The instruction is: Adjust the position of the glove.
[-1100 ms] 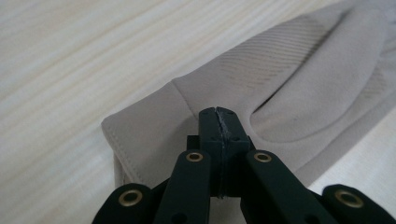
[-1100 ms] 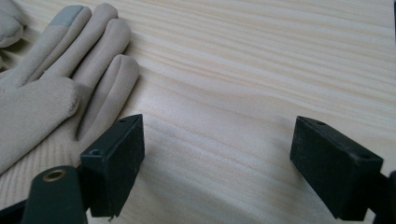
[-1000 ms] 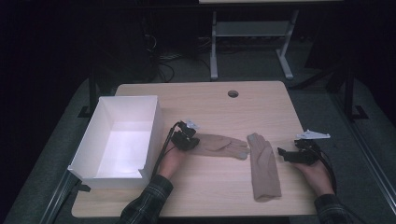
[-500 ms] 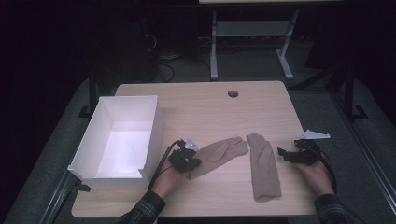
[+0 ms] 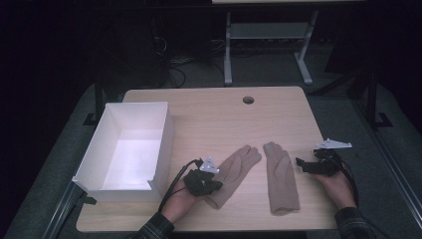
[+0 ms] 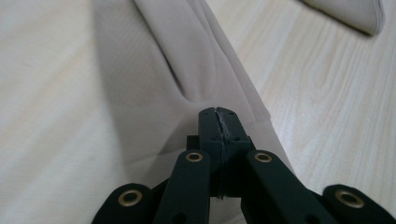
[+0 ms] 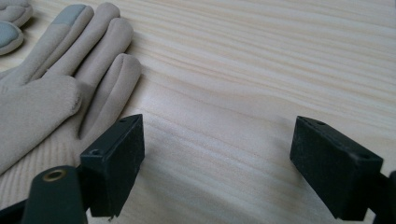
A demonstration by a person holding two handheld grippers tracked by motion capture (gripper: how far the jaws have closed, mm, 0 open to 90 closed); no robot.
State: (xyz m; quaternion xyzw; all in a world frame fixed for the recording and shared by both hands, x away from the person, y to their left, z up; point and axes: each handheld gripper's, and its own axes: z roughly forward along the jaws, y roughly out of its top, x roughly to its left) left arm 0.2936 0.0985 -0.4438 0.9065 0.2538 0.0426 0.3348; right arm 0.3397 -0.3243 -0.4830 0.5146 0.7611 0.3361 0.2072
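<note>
2 gloves, left glove [image 5: 234, 172] angled up-right, right glove [image 5: 281, 177] lengthwise

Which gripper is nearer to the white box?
Left. The left gripper sits just beside the white box, shut on a glove. The right gripper is across the table, beyond both gloves.

Jaws wide apart over table [image 7: 261, 70]; beige glove [image 7: 51, 93] left.
</note>
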